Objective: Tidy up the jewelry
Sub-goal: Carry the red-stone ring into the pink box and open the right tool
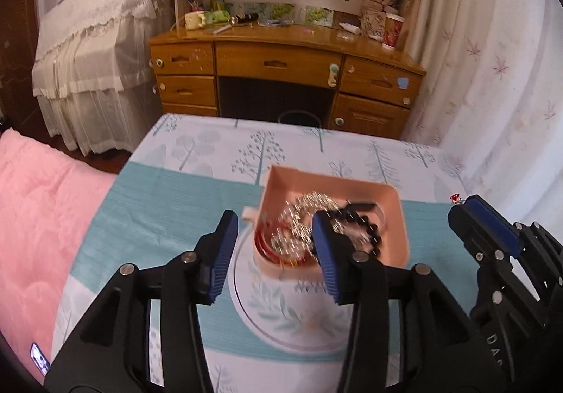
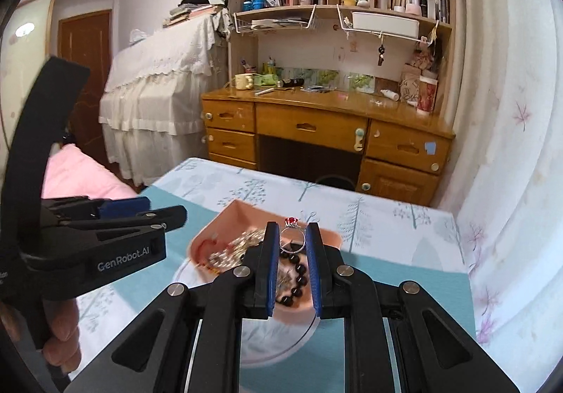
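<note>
While white "GenRobot.AI" lettering shows on black left gripper (image 2: 140,213), its blue ribbed pads stand apart, nothing between. Fingertips of person's hand (image 2: 59,340) wrap its handle. Black right gripper (image 2: 292,234) tilts downward, narrow, pinching thin silver ring with red stone (image 2: 291,231) above pink square plastic tray (image 1: 394,203). Tray on tree-print tablecloth (image 1: 211,153) holds glittery silver chain (image 1: 302,217), glossy black bead bracelet (image 1: 366,224).

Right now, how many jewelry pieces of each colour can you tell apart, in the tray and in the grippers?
Red-stone ring, in the right gripper: 1
Black bead bracelet in the pink tray: 1
Red bangle: 1
Silver chain heap, blurred: 1
Total: 4
</note>
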